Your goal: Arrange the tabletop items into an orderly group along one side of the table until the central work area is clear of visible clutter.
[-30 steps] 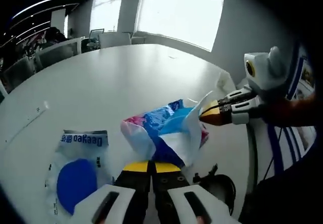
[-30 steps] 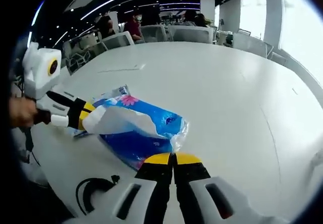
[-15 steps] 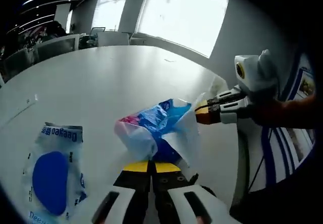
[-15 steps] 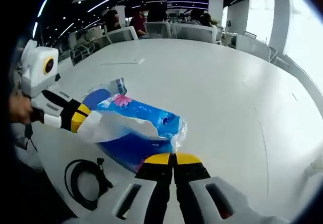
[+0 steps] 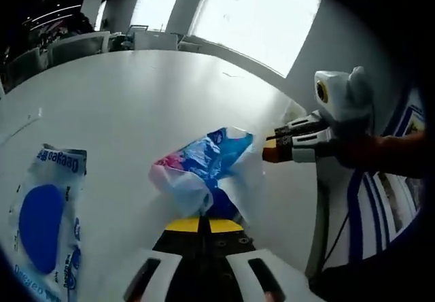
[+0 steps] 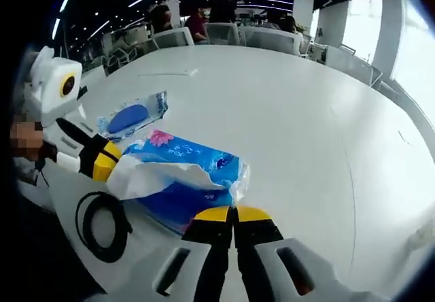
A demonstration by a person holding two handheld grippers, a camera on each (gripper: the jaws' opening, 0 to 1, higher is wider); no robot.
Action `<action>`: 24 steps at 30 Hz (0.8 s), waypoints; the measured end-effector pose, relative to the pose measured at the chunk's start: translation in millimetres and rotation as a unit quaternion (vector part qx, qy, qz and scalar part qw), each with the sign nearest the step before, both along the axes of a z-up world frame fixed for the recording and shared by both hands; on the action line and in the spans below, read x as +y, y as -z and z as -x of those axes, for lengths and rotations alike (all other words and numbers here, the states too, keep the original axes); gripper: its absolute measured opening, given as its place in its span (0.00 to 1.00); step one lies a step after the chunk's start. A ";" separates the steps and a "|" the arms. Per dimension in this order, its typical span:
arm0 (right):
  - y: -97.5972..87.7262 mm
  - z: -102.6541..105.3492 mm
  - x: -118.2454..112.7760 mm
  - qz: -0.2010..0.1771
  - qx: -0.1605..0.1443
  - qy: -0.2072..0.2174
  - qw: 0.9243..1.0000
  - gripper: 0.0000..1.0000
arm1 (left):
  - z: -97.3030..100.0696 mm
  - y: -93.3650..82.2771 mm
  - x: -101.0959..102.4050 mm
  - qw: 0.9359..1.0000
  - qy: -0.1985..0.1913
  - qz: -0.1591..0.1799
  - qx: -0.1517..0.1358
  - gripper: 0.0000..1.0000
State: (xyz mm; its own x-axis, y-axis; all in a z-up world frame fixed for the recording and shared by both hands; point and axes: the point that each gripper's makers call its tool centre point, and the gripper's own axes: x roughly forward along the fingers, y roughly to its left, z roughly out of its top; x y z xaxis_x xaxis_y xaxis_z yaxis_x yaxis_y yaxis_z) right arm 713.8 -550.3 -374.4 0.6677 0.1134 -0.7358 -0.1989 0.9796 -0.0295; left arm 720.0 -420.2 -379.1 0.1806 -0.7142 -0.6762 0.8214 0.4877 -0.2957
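left gripper (image 5: 202, 225) – jaws pressed on near edge of blue tissue pack (image 5: 200, 169) | right gripper (image 6: 234, 214) – pinching its other end | pack held between them over white table (image 6: 285, 105) | blue-disc bag (image 6: 133, 116) beside it | black cable coil (image 6: 100, 225) at near edge

— Packs on the surface (image 6: 285, 105)?
— Two: one blue floral pack (image 6: 187, 173), one clear pack with a blue oval (image 6: 132, 117).
— Cables?
— One black coil (image 6: 102, 224), at the edge.
— Grippers?
— Two: left gripper (image 6: 112, 166), right gripper (image 5: 265, 154).
— Chairs behind?
— Several pale ones (image 6: 272, 40); exact count unclear.
— People?
— A few seated far back (image 6: 200, 23), too small to count.
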 end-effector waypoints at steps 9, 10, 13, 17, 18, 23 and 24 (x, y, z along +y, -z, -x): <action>6.8 -1.0 -6.3 0.005 0.003 -0.003 1.000 0.00 | -2.0 5.4 -5.7 1.000 0.003 -0.017 -0.007 0.00; 6.8 -1.2 -5.1 0.004 0.003 -0.001 1.000 0.00 | -2.6 7.1 -5.9 1.000 0.004 -0.020 -0.005 0.00; 9.5 -1.1 -3.7 0.008 0.003 0.000 1.000 0.00 | -1.5 10.3 -3.7 1.000 -0.004 -0.027 0.008 0.00; 12.9 0.9 -4.4 0.010 0.008 0.008 1.000 0.00 | -2.3 13.2 -4.0 1.000 -0.006 -0.028 0.009 0.00; 12.8 1.4 -4.1 0.007 0.008 0.012 1.000 0.00 | -3.6 13.8 -4.0 1.000 -0.010 -0.025 0.005 0.00; 15.0 0.8 -5.0 0.006 0.008 0.020 1.000 0.00 | -3.8 18.7 -3.1 1.000 -0.014 -0.023 0.006 0.00; 16.4 -0.2 -5.3 0.006 0.007 0.022 1.000 0.00 | -4.0 19.2 -2.8 1.000 -0.016 -0.024 0.008 0.00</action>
State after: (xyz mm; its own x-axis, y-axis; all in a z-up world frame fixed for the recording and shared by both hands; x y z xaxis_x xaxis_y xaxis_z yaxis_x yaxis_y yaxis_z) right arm 714.0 -555.5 -390.8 0.6609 0.0765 -0.7466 -0.1569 0.9869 -0.0378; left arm 723.9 -423.0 -398.3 0.1921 -0.6742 -0.7131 0.8005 0.5280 -0.2836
